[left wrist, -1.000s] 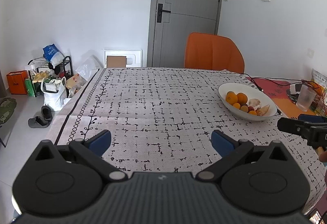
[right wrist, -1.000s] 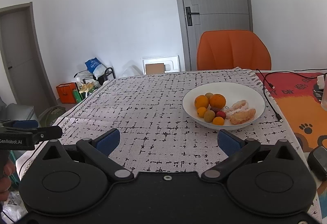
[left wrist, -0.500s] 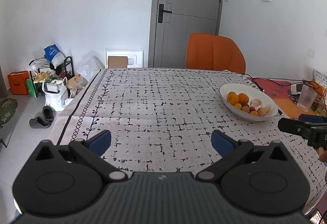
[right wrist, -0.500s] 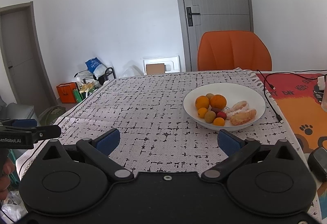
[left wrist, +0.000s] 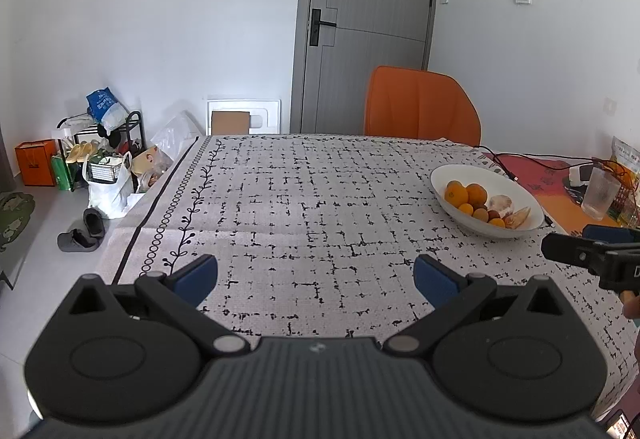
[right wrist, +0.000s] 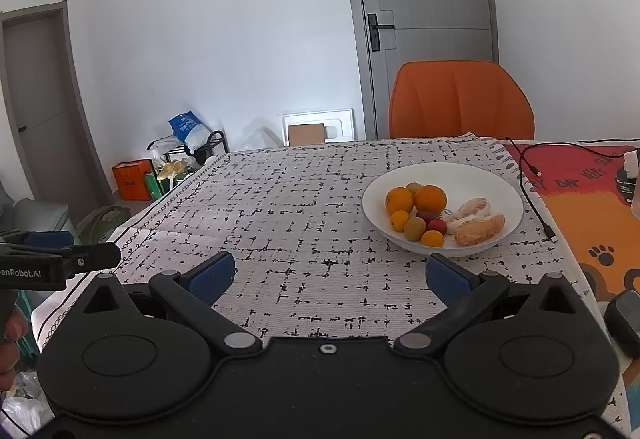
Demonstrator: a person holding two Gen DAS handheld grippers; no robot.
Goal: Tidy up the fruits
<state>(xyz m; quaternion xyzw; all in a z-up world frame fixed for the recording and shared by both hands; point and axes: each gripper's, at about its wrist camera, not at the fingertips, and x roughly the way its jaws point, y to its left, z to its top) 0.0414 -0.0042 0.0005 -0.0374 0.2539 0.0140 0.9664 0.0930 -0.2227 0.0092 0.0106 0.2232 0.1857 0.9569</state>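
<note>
A white bowl [right wrist: 492, 175] stands on the patterned tablecloth, right of centre; it also shows in the left wrist view [left wrist: 472, 175]. It holds oranges [right wrist: 430, 198], a kiwi [right wrist: 415, 228], a small red fruit [right wrist: 437, 226] and peeled pomelo pieces [right wrist: 478, 229]. My right gripper [right wrist: 329, 277] is open and empty, above the table just before the bowl. My left gripper [left wrist: 316, 277] is open and empty over the bare cloth, left of the bowl. Each gripper shows at the edge of the other's view.
An orange chair [right wrist: 460, 101] stands behind the table's far edge. A black cable [right wrist: 534, 195] and a red-orange mat [right wrist: 592, 207] lie right of the bowl. A glass [left wrist: 599, 193] stands at the far right. Bags and a rack [left wrist: 100, 155] clutter the floor at left.
Both grippers have stayed open and almost still; the left view has shifted very slightly, the bowl sitting a touch further right and lower.
</note>
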